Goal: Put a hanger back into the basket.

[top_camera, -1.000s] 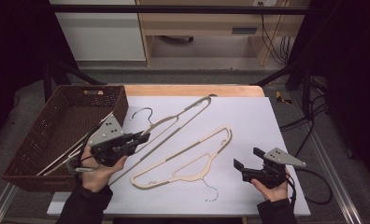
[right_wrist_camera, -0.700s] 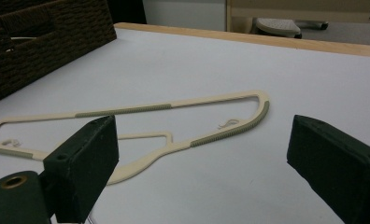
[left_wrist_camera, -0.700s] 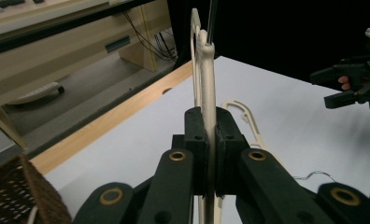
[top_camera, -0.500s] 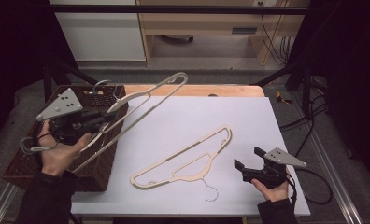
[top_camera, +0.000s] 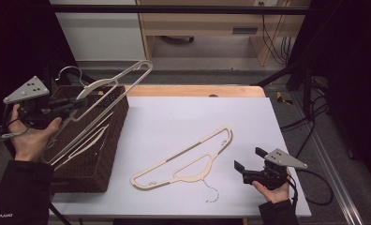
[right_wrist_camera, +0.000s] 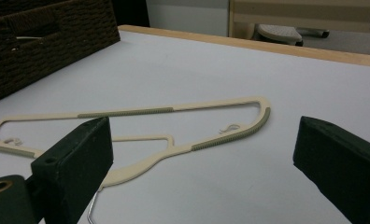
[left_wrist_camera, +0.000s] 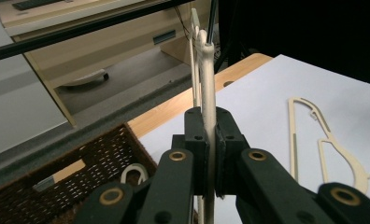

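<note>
The left gripper (top_camera: 73, 107) clamps one cream hanger (top_camera: 109, 86) over the basket (top_camera: 106, 166) at nine o'clock, tilted to drop in. The right gripper (top_camera: 249, 166), jaws wide and empty after just opening, waits at five o'clock beside the second hanger (top_camera: 183, 161) lying mid-table.

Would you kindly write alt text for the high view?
The left gripper holds a cream hanger above a wicker basket. A second hanger lies on the white table, near the open right gripper.
</note>
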Tool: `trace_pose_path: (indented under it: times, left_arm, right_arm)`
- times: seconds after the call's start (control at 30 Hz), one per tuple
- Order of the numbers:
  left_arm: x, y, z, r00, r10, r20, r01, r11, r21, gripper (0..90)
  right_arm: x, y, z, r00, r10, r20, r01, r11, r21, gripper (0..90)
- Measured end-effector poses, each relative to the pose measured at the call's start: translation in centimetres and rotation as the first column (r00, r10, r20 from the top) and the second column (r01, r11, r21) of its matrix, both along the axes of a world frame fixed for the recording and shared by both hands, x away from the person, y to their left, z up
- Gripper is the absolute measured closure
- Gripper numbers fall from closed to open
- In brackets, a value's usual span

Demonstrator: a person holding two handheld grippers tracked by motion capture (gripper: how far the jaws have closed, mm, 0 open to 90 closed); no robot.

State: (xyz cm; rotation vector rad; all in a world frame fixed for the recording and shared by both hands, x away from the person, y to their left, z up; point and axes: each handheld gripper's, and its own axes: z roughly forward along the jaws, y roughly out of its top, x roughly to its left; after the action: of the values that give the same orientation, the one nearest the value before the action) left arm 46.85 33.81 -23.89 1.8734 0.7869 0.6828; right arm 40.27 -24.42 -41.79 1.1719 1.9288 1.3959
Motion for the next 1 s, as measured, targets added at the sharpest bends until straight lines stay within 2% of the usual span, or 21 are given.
trace_pose_path:
  times: [0.13, 0.27, 0.4, 0.6, 0.8, 0.87, 1.0]
  left_arm:
    - [0.3, 1.2, -0.3, 0.9994, 0.034, 0.010, -0.034, 0.9988, 0.036, 86.2]
    - [1.1, 2.6, -1.1, 0.9988, 0.048, 0.008, -0.049, 0.9980, 0.040, 86.2]
    - [1.5, 4.0, -2.0, 0.9977, 0.068, -0.003, -0.068, 0.9960, 0.057, 86.2]
    - [1.4, 5.4, -3.1, 0.9961, 0.083, -0.030, -0.081, 0.9938, 0.077, 86.1]
    - [1.6, 7.0, -4.5, 0.9928, 0.108, -0.051, -0.100, 0.9865, 0.129, 86.1]
    - [1.7, 7.4, -4.9, 0.9912, 0.117, -0.062, -0.108, 0.9853, 0.133, 86.2]
    - [1.8, 8.3, -5.9, 0.9868, 0.144, -0.073, -0.130, 0.9763, 0.173, 86.1]
  right_arm:
    - [0.0, 0.0, 0.1, 1.0000, 0.004, 0.002, -0.004, 1.0000, 0.001, 4.8]
    - [0.0, 0.1, 0.0, 1.0000, 0.006, -0.002, -0.006, 1.0000, -0.006, 4.5]
    - [0.0, 0.1, 0.0, 1.0000, 0.006, -0.004, -0.006, 1.0000, -0.006, 4.5]
    - [0.1, 0.2, -0.1, 1.0000, 0.007, 0.001, -0.007, 0.9998, -0.016, 4.5]
    - [0.1, 0.3, -0.2, 1.0000, 0.008, -0.003, -0.008, 0.9998, -0.021, 4.6]
    - [0.1, 0.3, -0.2, 1.0000, 0.007, -0.005, -0.007, 0.9998, -0.018, 4.6]
    - [0.2, 0.4, -0.3, 0.9999, 0.008, -0.008, -0.008, 0.9997, -0.024, 4.6]
